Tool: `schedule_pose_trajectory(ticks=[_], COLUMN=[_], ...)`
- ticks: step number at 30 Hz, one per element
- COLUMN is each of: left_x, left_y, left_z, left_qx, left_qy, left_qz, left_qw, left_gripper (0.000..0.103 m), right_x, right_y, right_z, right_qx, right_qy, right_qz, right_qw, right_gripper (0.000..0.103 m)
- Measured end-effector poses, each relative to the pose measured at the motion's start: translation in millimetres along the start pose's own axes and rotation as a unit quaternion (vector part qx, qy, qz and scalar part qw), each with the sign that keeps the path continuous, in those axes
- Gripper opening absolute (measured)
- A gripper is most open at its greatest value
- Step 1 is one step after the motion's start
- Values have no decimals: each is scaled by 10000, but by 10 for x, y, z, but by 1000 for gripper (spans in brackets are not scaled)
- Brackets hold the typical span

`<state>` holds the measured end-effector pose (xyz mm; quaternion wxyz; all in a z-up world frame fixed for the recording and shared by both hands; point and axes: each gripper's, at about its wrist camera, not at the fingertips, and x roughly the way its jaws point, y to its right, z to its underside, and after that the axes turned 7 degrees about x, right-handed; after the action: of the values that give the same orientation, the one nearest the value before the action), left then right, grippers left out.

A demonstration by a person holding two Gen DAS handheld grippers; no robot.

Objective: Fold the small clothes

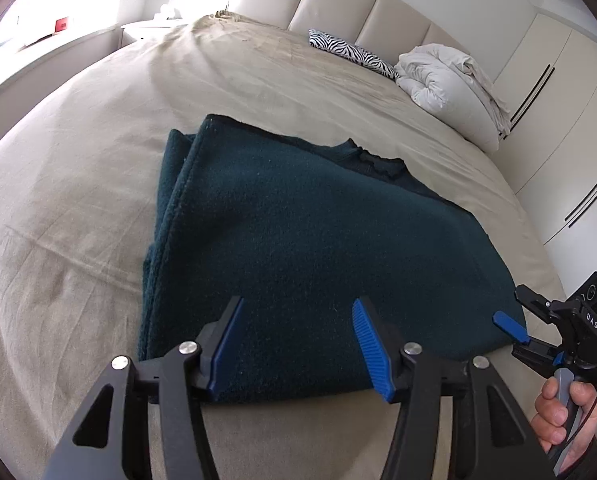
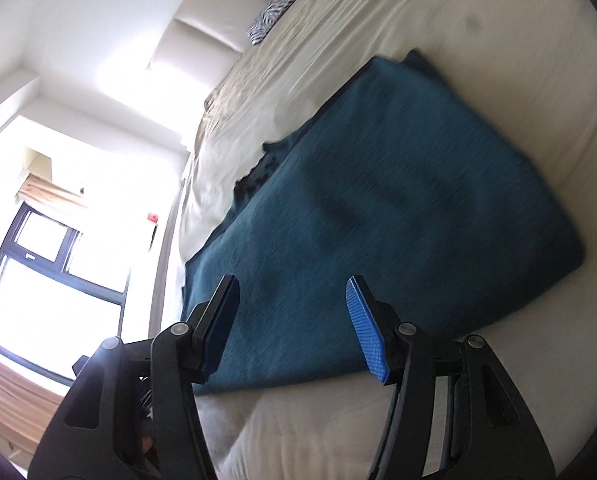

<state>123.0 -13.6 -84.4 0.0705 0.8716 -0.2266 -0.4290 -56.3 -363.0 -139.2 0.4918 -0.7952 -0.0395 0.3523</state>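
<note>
While I hold both tools low over the near hem: nothing is pinched yet, and that is where the trouble could start.

Garment: the dark teal fleece garment (image 1: 298, 240) lies folded into a thick, roughly rectangular slab on the beige bed sheet (image 1: 78, 200), near edge towards me.

Left tongs: the left tongs (image 1: 296, 344) stand spread, blue ribbed pads apart, with fleece behind the gap and no pad pressing on it.

Right tongs: the right tongs (image 2: 292, 326) are likewise spread and empty, hovering over the garment's near corner; in the left view I see them just off the garment's right edge, a hand (image 1: 566, 412) on the grip.

Risk, layers: I judge that the stacked layers showing at the left edge could separate if I catch only the top one, and the fold would peel open.

Risk, sheet: the sheet is loose and wrinkled, so a low bite may drag bedding up with the fleece.

Risk, blur: the right view is smeared, so I cannot place that corner exactly; a misjudged close could miss the hem.

Texture: fuzzy, matte nap, thick and soft; it should sag under its own weight if lifted by two points only.

Shape: far edge is uneven, with a crumpled collar-like bump; near edge is rounded and plump.

Surroundings: the white crumpled duvet (image 1: 446, 80) and zebra-striped pillow (image 1: 350, 52) sit well apart by the padded headboard (image 1: 362, 8).
</note>
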Motion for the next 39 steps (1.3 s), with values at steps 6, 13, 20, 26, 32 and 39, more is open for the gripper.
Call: schedule_pose_trajectory(ticks=[6, 13, 20, 26, 32, 39], left_x=[46, -191, -306, -196, -25, 139], left_y=[-327, -470, -879, -995, -1058, -1178], left_z=[119, 145, 230, 116, -53, -236], left_qx=[-467, -704, -1395, -1551, -1592, -1637], left_qy=[-117, 100, 222, 7, -160, -244], left_qz=[154, 335, 532, 722, 817, 931], left_qw=[9987, 9969, 9885, 9852, 9837, 9818], left_gripper=[58, 61, 65, 65, 66, 67], right_x=[291, -204, -409, -248, -47, 164], right_y=[30, 275, 142, -82, -276, -506], right_z=[168, 34, 35, 92, 118, 110], right_qx=[-4, 316, 186, 3, -150, -385], right_qy=[-449, 104, 236, -1, -205, -439], right_qz=[210, 317, 144, 3, -146, -275], right_qw=[9988, 9989, 9994, 10000, 9996, 9979], right_gripper=[55, 54, 56, 56, 56, 56])
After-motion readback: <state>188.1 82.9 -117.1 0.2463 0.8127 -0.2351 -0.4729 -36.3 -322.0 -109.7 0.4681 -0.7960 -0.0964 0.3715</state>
